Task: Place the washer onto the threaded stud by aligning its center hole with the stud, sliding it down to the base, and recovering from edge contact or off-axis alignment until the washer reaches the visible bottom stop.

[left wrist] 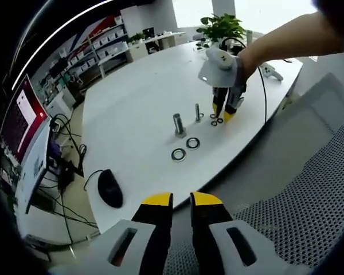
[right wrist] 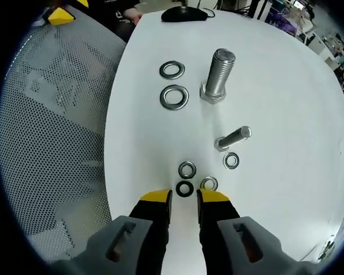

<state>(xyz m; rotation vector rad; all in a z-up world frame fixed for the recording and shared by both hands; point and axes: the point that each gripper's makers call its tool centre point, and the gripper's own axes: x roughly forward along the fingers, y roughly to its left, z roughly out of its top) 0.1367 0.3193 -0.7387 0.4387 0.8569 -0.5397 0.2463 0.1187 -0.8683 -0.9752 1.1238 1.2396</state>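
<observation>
My right gripper hovers low over the white worktop, jaws slightly apart and holding nothing, tips flanking a dark washer. Two small washers lie just beside it, a third at the foot of the small stud. The large stud stands upright farther off, with two large washers beside it. My left gripper waits off the worktop's edge near a mouse, jaws narrowly parted, empty.
</observation>
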